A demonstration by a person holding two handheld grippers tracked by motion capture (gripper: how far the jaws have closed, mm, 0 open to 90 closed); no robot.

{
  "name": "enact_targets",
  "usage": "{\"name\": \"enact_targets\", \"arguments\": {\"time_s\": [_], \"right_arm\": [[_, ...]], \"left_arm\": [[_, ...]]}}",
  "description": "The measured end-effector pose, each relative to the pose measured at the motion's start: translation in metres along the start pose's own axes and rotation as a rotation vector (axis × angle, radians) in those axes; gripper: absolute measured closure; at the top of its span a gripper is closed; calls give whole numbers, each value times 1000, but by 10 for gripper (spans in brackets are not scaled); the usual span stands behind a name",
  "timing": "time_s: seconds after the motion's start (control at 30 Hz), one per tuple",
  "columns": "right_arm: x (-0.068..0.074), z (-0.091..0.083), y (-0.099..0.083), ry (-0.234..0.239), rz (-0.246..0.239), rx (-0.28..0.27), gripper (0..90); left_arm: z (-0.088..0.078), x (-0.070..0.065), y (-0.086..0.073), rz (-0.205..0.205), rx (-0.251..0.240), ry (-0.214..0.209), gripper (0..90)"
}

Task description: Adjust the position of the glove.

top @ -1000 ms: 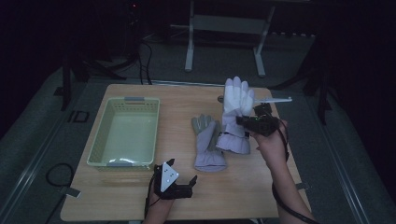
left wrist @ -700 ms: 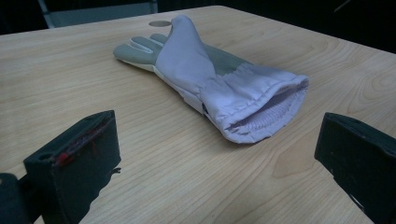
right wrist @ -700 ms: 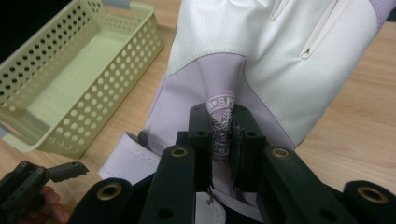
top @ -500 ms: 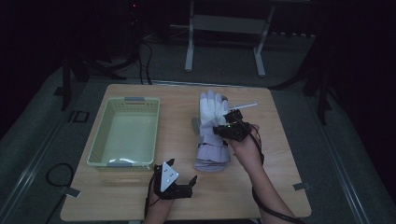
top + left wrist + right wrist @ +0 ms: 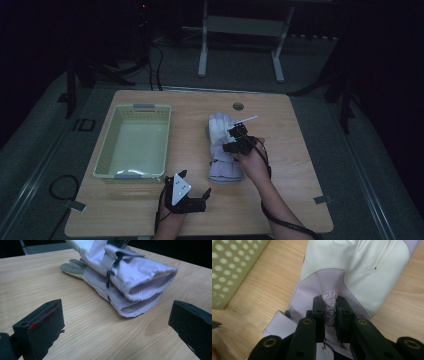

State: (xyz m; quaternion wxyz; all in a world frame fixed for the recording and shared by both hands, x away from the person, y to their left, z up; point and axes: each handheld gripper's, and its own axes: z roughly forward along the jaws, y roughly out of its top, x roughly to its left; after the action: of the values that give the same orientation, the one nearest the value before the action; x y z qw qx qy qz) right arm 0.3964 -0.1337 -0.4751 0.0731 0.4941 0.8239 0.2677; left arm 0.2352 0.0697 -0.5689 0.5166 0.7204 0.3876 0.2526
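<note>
Item: glove pair, top glove being laid on its mate, mid-counter.

Left to right: basket (image 5: 132, 142), unoccupied, at counter (image 5: 300, 145) left; left tool (image 5: 187, 197) at near edge, jaws wide apart, holding nothing, facing the cuffs; lower glove (image 5: 75, 268) flat on the wood; top glove (image 5: 352, 267) pinched at a fold of fabric by the clamped right tool (image 5: 331, 312). Handling: line up cuffs and fingers squarely, settle it fully, then let go.
</note>
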Motion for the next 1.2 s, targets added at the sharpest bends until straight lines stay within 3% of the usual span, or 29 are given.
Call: {"name": "enact_targets", "arguments": {"time_s": [0.2, 0.5, 0.83, 1.07, 1.2], "right_arm": [[-5, 11, -5, -1, 10, 11, 783], [-14, 13, -9, -25, 2, 22, 764], [-10, 7, -9, -33, -43, -14, 639], [-11, -6, -10, -10, -66, -86, 370], [-17, -14, -12, 41, -76, -113, 242]], "left_arm": [[0, 0, 0, 0, -2, -2, 0], [0, -1, 0, 1, -1, 1, 0], [0, -1, 0, -3, -4, 1, 0], [0, 0, 0, -3, 1, 0, 0], [0, 1, 0, -6, 1, -1, 0]]}}
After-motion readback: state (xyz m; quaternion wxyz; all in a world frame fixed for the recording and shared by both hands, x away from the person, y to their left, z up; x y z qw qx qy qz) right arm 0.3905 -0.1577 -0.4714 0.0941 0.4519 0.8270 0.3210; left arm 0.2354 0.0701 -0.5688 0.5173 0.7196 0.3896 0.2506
